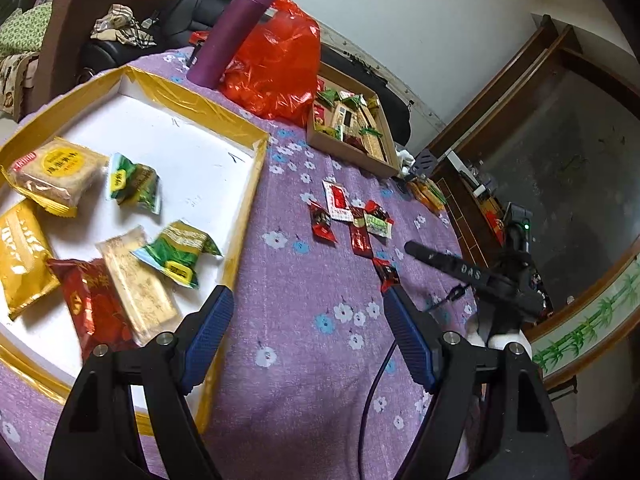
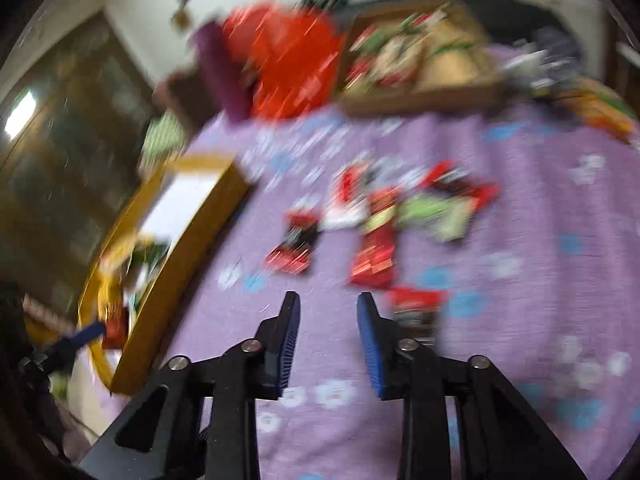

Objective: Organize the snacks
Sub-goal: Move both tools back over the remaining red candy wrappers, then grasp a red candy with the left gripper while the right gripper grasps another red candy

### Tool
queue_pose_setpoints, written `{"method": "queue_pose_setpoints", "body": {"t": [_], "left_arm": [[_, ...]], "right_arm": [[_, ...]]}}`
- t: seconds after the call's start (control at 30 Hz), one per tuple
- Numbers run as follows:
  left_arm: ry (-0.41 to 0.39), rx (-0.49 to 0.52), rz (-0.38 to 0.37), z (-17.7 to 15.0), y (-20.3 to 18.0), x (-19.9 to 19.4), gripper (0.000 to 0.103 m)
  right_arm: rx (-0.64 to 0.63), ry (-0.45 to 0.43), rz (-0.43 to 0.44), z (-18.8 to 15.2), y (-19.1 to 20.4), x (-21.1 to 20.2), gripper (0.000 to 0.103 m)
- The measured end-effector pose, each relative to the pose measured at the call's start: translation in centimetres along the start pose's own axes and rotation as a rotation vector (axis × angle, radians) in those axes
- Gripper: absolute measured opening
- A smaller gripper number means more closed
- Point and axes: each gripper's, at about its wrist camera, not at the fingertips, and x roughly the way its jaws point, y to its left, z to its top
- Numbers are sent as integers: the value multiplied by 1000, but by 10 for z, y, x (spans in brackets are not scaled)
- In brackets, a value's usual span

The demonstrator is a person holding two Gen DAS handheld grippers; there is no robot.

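Several small wrapped snacks (image 1: 352,220) lie loose on the purple flowered cloth (image 1: 304,344). A white tray with a yellow rim (image 1: 244,208) holds several larger packets. My left gripper (image 1: 307,292) stands open beside the tray's corner, with only bare cloth between its blue pads. One small red packet (image 1: 386,272) lies just past its right fingertip. In the blurred right wrist view my right gripper (image 2: 329,298) is open over the cloth and holds nothing. The snack pile (image 2: 380,216) lies ahead of it, and a red packet (image 2: 416,304) sits beside its right finger.
A brown cardboard box (image 1: 348,148) of snacks stands at the far side, next to a red plastic bag (image 1: 276,68) and a purple bottle (image 1: 236,32). The table's edge runs along the right, with a dark wooden cabinet (image 1: 520,92) behind. A cable (image 1: 372,392) crosses the cloth.
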Motion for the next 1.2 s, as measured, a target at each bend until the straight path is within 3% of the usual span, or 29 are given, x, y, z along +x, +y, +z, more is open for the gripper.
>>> {"method": "queue_pose_setpoints", "body": {"t": [0.17,0.4,0.53,0.7,0.77,0.83,0.87,0.93,1.0,1.1,1.2], "left_arm": [[22,36,-1,-7,-15,4,78],[45,78,60,-7,-22,10,78],[74,134,93,-4,-36,28,78],[146,200,134,3,-54,69,78],[152,221,138,10,-61,87,78],[149,247,155,19,-66,107,77],[149,258,169,25,-68,119,75],[152,280,182,32,-70,136,57],[165,287,219,41,-68,156,51],[168,315,281,48,-65,178,50],[177,353,295,51,-65,196,50]], "right_arm": [[74,41,-22,-1,-20,24,45],[-1,50,-130,-22,-4,44,43],[-35,37,-177,-28,-4,40,27],[41,2,-80,-32,-23,30,24],[87,0,-14,-30,-32,31,24],[106,-1,0,-30,-36,30,24],[105,-2,-1,-31,-35,30,24],[100,-8,4,-32,-33,28,24],[96,-17,26,-32,-30,24,24],[71,-36,28,-33,-23,20,24],[60,-40,38,-32,-19,19,24]]}}
